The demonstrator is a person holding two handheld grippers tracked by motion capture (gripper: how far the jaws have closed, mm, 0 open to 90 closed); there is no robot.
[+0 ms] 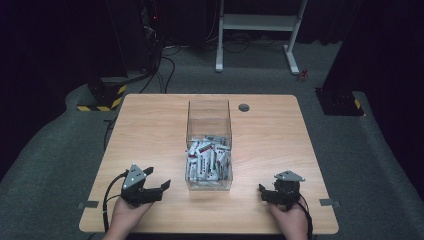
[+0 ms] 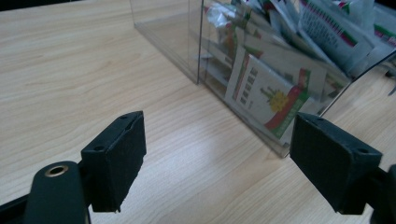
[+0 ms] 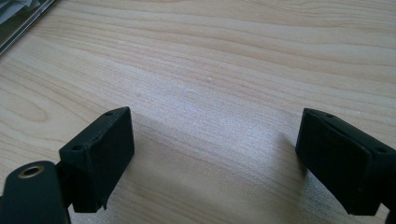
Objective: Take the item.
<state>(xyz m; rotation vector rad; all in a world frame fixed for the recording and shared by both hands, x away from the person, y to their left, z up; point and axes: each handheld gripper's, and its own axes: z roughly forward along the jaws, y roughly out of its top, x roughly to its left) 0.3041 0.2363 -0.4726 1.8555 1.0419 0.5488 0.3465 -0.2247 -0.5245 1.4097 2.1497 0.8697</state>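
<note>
At the middle of the light wooden bench (image 1: 150, 130), a clear, tall rectangular plastic box (image 1: 209, 120) is being kept upright, with white sachets printed in red and green (image 1: 207, 160) being held heaped inside it. Near the front edge, the left gripper (image 1: 161, 189) is being held left of the box, its jaws spread wide with nothing between them. Opposite, the right gripper (image 1: 262, 193) is being held right of the box, jaws likewise wide apart over bare wood.
</note>
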